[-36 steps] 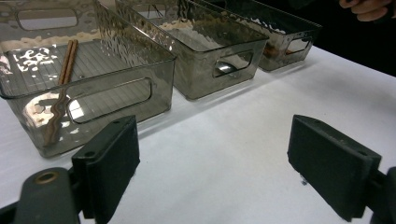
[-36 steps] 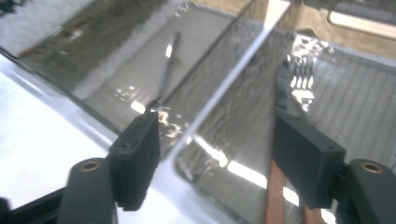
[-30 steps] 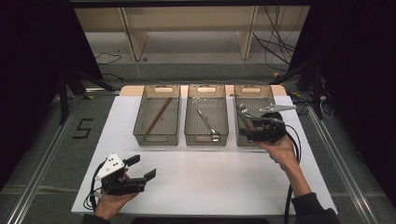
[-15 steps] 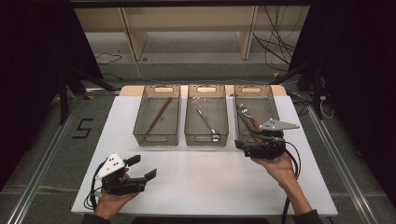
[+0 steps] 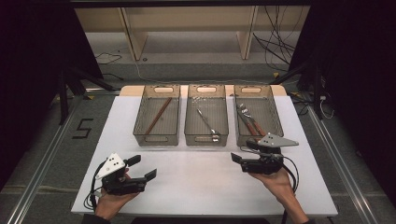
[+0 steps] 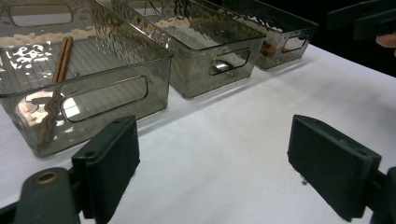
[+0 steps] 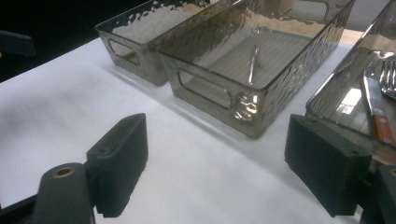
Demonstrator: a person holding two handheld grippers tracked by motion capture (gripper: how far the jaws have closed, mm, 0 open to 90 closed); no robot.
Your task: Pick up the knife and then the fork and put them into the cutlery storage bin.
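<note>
Three clear bins are sitting side by side at the far edge of the white table [image 5: 201,186], and the sorting is looking finished: chopsticks [image 5: 158,115] are lying in the left bin [image 5: 157,116], a spoon [image 5: 208,122] in the middle bin [image 5: 206,115], and wood-handled knives and a fork [image 5: 250,122] in the right bin [image 5: 258,114]. Nothing is lying loose on the table. The right gripper [image 5: 237,160] is hovering just in front of the right bin, its jaws having just been opening, now standing wide with nothing between them. The left gripper [image 5: 145,170] is resting near the table's front edge, jaws also spread and empty. Judging by this, little or nothing is remaining to place.
</note>
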